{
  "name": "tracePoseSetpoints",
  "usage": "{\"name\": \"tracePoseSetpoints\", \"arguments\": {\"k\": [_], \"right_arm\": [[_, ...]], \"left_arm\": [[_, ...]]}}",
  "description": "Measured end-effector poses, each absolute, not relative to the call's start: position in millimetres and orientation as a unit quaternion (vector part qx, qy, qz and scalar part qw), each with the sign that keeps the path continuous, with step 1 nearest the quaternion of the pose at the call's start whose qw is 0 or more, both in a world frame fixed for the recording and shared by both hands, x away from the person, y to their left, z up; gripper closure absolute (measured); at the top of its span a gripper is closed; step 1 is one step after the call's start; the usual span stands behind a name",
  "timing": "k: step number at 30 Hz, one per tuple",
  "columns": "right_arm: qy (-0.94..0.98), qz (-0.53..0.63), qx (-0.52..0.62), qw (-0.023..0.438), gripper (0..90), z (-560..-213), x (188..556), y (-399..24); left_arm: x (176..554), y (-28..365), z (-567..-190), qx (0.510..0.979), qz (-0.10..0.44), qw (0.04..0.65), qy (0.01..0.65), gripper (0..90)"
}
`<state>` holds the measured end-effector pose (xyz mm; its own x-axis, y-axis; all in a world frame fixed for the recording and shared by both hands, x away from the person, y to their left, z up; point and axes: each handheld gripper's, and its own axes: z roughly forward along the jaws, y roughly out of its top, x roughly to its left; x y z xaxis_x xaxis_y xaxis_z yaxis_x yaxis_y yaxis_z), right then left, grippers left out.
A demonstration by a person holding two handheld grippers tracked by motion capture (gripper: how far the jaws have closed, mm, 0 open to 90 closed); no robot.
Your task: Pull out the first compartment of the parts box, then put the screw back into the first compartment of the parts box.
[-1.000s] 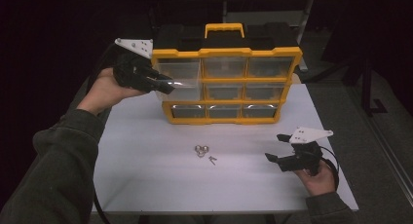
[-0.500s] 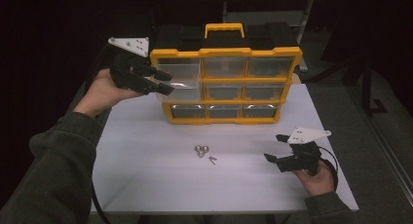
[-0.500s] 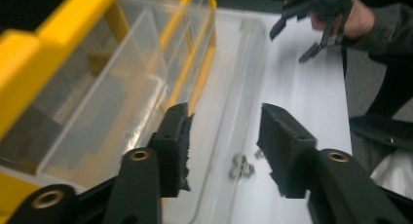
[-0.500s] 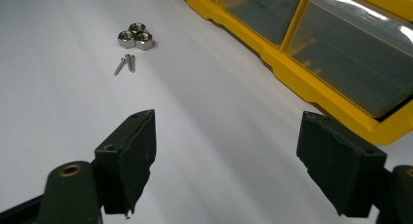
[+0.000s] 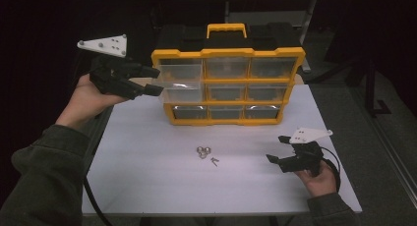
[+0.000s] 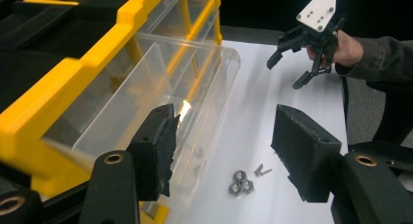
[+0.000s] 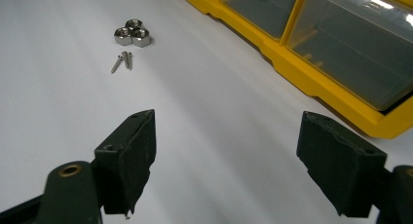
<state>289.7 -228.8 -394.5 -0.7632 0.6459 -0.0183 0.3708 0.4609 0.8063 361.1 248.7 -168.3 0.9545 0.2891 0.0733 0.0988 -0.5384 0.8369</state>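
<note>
A yellow parts organizer [image 5: 228,83] with clear drawers stood at the back of the white surface [image 5: 147,177]. Its middle-left drawer [image 5: 179,86] was pulled partway out, so the opening step looked done; loading seemed left. At the organizer's left end, the left gripper [image 5: 147,81] had just been opening its fingers [image 6: 156,151], which stood apart beside the drawer front, pressing nothing. In front of the organizer lay three hex nuts [image 5: 203,152] and small screws [image 5: 214,161], untouched. Front-right of the organizer, the right gripper [image 5: 278,150] hovered, fingers [image 7: 129,160] wide apart and empty.
</note>
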Motion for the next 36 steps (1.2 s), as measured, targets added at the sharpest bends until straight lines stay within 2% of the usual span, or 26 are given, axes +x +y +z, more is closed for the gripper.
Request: {"name": "tracePoseSetpoints", "arguments": {"k": [7,22,36], "right_arm": [[0.835,0.425,0.311,0.158,20.6,-395,293,-232],[0.831,0.428,0.321,0.151,20.0,-396,295,-237],[0.833,0.426,0.323,0.142,19.8,-399,297,-240]], "left_arm": [[348,263,-173,0.861,0.104,0.486,0.113,38.3],[326,290,-210,0.849,0.11,0.496,0.146,35.5],[316,292,-245,0.849,0.114,0.486,0.172,33.6]]}}
